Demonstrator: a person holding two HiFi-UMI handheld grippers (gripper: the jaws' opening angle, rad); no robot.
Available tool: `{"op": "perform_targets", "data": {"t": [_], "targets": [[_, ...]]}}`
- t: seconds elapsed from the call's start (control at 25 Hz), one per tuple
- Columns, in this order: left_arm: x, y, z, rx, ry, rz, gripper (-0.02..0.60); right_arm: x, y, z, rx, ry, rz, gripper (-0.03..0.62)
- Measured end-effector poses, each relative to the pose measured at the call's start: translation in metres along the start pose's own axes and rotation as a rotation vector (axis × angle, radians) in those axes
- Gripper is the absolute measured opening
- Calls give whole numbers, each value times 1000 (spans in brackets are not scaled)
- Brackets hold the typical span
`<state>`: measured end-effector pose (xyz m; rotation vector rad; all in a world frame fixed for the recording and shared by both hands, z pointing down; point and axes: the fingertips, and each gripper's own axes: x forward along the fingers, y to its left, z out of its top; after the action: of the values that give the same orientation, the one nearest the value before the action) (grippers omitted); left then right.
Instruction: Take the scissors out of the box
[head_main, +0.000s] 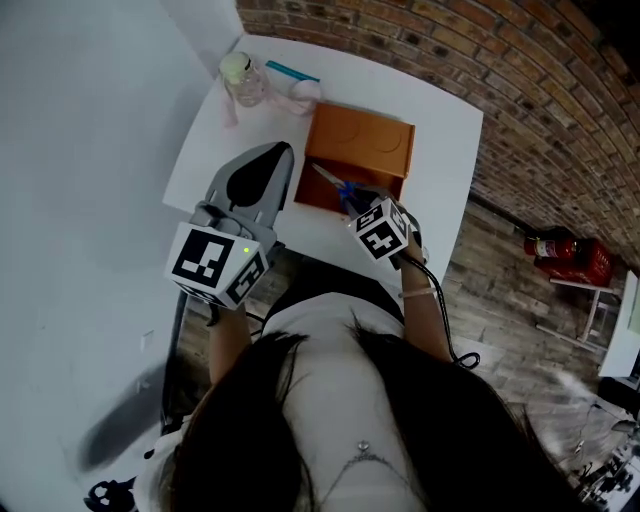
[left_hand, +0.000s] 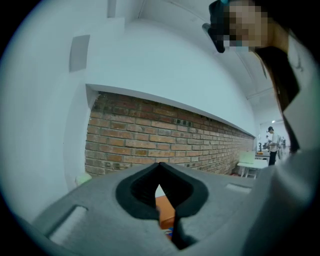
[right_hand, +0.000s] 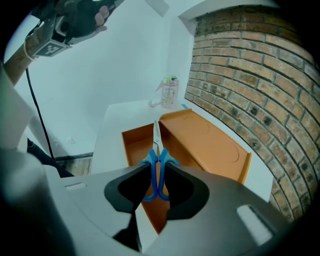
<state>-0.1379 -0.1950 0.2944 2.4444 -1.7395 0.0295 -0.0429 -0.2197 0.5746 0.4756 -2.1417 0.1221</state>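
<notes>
An orange box (head_main: 365, 150) lies open on the white table (head_main: 440, 130), its lid (right_hand: 210, 142) folded back beside the tray (right_hand: 134, 146). Scissors (right_hand: 156, 161) with blue handles hang over the tray, blades pointing away from me. My right gripper (right_hand: 156, 170) is shut on the handles, seen in the head view as the right gripper (head_main: 352, 198) just above the box's near end with the scissors (head_main: 333, 183) in it. My left gripper (head_main: 272, 160) floats left of the box, above the table's near-left edge, its jaws together and empty. In its own view the left gripper (left_hand: 160, 186) points at a brick wall.
At the table's far left stand a clear bottle (head_main: 243, 78), a teal stick (head_main: 292, 72) and a pink item (head_main: 305, 91). The bottle (right_hand: 169, 92) also shows beyond the box. A brick wall runs along the right; a red object (head_main: 570, 256) lies on the floor.
</notes>
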Motion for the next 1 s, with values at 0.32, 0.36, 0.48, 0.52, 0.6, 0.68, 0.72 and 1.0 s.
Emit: {"op": "perform_targets", "data": {"t": [0.32, 0.36, 0.48, 0.52, 0.6, 0.68, 0.72, 1.0], "targets": [[-18, -10, 1, 19, 4, -49, 0, -17, 11, 2, 57, -51, -51, 98], [-20, -12, 1, 22, 4, -56, 0, -19, 12, 2, 65, -56, -61, 98], [-27, -16, 1, 28, 2, -78, 0, -27, 13, 4, 90, -79, -90, 98], [-29, -18, 1, 28, 1, -86, 0, -30, 14, 5, 98, -87, -100, 98], [-33, -20, 1, 30, -2, -101, 0, -36, 15, 6, 114, -102, -119, 98], [-35, -23, 1, 35, -5, -120, 0, -41, 17, 6, 127, -116, -141, 98], [-36, -25, 1, 36, -6, -130, 0, -44, 18, 6, 133, -122, -151, 98], [-49, -34, -3, 39, -8, -176, 0, -56, 30, 1, 170, -155, -203, 98]]}}
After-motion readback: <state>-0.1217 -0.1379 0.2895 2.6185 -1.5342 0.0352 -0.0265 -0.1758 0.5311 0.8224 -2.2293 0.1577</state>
